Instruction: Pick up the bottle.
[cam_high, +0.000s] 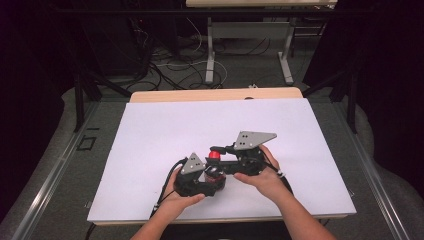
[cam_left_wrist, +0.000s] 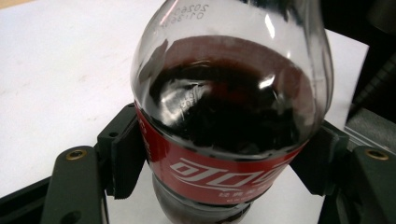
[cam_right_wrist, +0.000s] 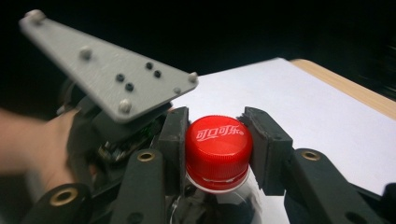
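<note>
A clear plastic cola bottle (cam_left_wrist: 229, 116) with dark drink and a red label stands on the white board (cam_high: 165, 130). My left gripper (cam_left_wrist: 224, 154) is shut on its body at the label, a pad pressed on each side. The bottle's red cap (cam_right_wrist: 217, 148) sits between the pads of my right gripper (cam_right_wrist: 215, 140), which is shut on it. In the high view the cap (cam_high: 214, 154) shows between the left gripper (cam_high: 209, 174) and the right gripper (cam_high: 220, 152), both held near the board's front middle.
The white board lies on a wooden table (cam_high: 215, 94). A grey three-cornered plate (cam_right_wrist: 105, 74) of the left gripper rises close to the left of the cap. Beyond the table are cables and table legs (cam_high: 210, 60) on the floor.
</note>
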